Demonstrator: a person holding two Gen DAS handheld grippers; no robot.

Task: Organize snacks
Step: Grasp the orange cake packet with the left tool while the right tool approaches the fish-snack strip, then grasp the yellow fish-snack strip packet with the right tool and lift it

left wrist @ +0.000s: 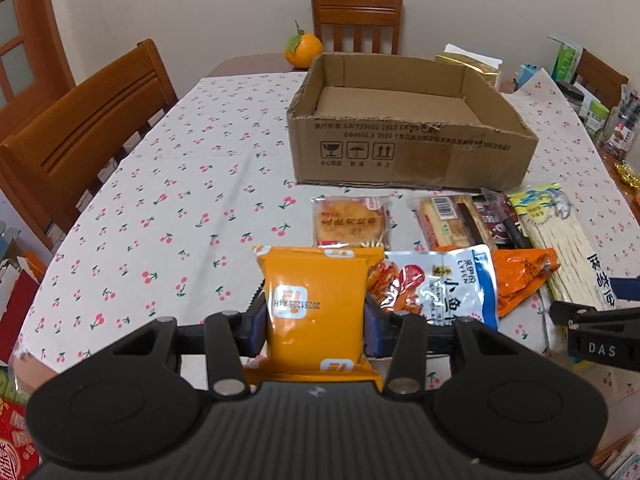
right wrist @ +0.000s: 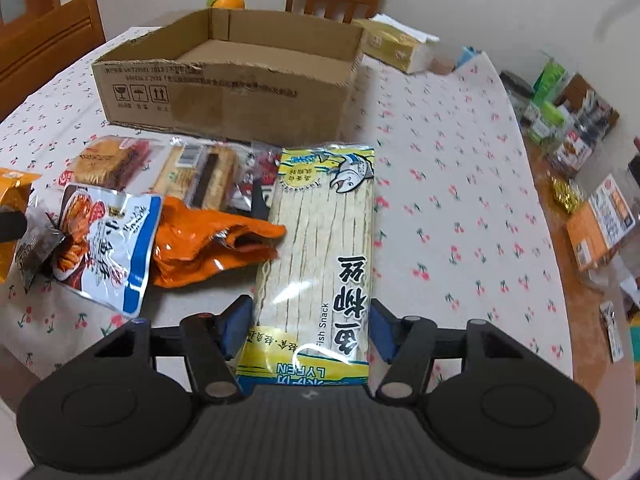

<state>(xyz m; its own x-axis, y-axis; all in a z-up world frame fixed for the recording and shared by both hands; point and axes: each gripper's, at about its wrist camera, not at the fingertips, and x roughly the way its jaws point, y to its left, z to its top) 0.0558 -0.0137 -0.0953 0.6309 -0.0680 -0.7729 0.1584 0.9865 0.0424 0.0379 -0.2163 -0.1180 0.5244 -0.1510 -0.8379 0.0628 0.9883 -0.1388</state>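
- The cardboard box (left wrist: 412, 152) sits at the far middle of the table (left wrist: 160, 184), and what shows of its floor is bare, so by the look of it no snack has been packed yet
- The left gripper (left wrist: 316, 316) is clamped on an orange packet (left wrist: 316, 300), its blue pads pressing both sides; the packet is held at the near edge of the pile, well short of the box
- The right gripper (right wrist: 308, 328) straddles the near end of a long fish snack pack (right wrist: 320, 248); its left pad looks to be touching the wrapper, while the right pad seems a little apart, so a firm grip cannot be told
- The pack itself appears to lie flat on the cloth, to the right of the pile
- Still waiting in front of the box: a round cake (left wrist: 350, 222), a blue-and-white pouch (left wrist: 444, 284), a crumpled orange wrapper (left wrist: 520, 274) and a biscuit pack (left wrist: 452, 218)
- Judged from this, the job is barely begun, with nearly every item left to move
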